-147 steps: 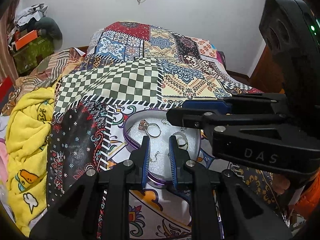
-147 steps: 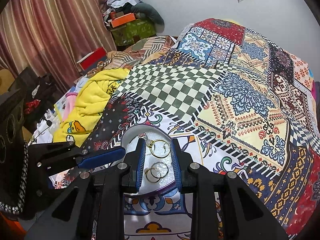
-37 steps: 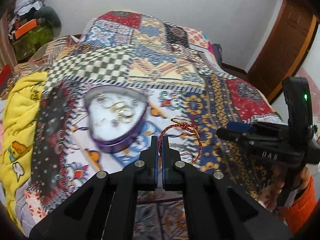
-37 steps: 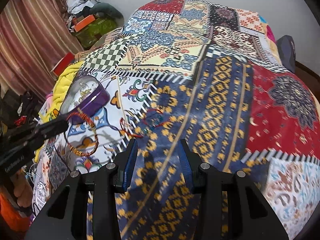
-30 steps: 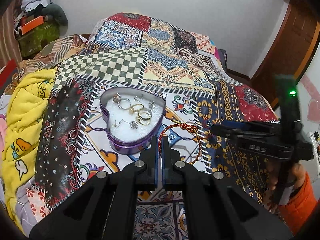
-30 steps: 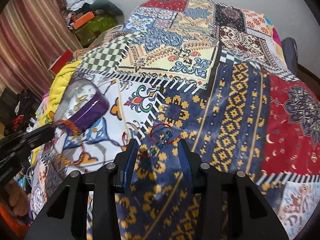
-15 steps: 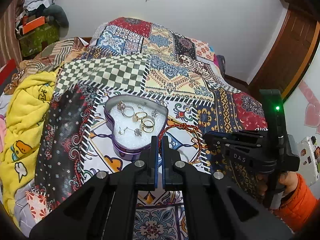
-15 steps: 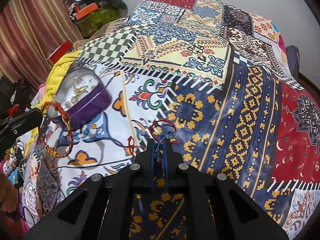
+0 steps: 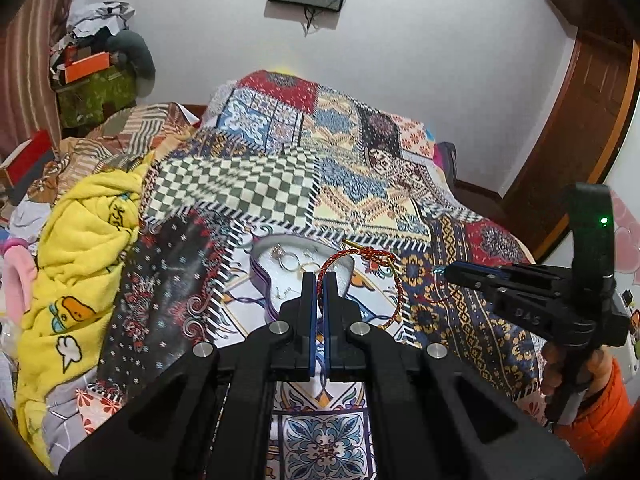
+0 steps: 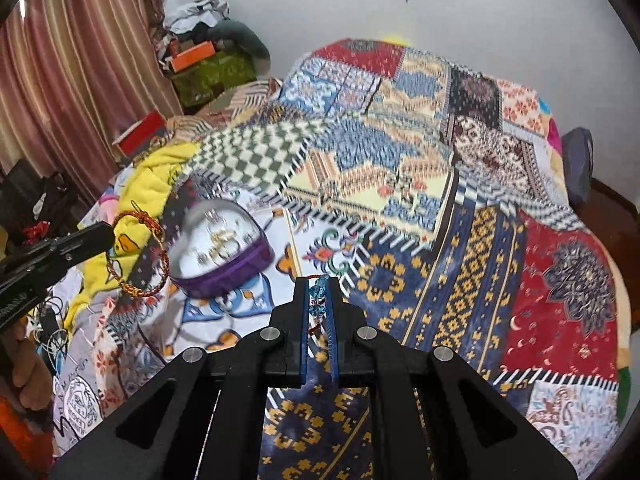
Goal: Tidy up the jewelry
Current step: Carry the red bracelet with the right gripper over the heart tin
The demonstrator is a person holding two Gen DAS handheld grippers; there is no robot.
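My left gripper [image 9: 319,280] is shut on a red-and-gold braided bracelet [image 9: 400,292], held up over the patchwork bedspread [image 9: 360,196]. Just beyond it lies a purple heart-shaped tin [image 9: 260,284] with several rings [image 9: 289,260] on white padding. My right gripper [image 10: 317,284] is shut on a red-cord bracelet with blue beads [image 10: 317,293], lifted off the bed. In the right wrist view the tin [image 10: 228,276] lies left of centre, and the left gripper [image 10: 106,234] holds the braided bracelet [image 10: 162,240] beside it. The right gripper [image 9: 450,270] shows at the right of the left wrist view.
A yellow blanket [image 9: 80,240] is bunched along the bed's left side, with boxes and clutter [image 9: 92,76] behind it and curtains [image 10: 80,60] beyond. A wooden door [image 9: 580,120] stands at the right. A hand in an orange sleeve [image 9: 596,404] holds the right gripper.
The right gripper came down on the blue-bead bracelet, shut on it and lifted it off the bed. The left gripper kept hold of the braided bracelet and rose, now nearer the tin.
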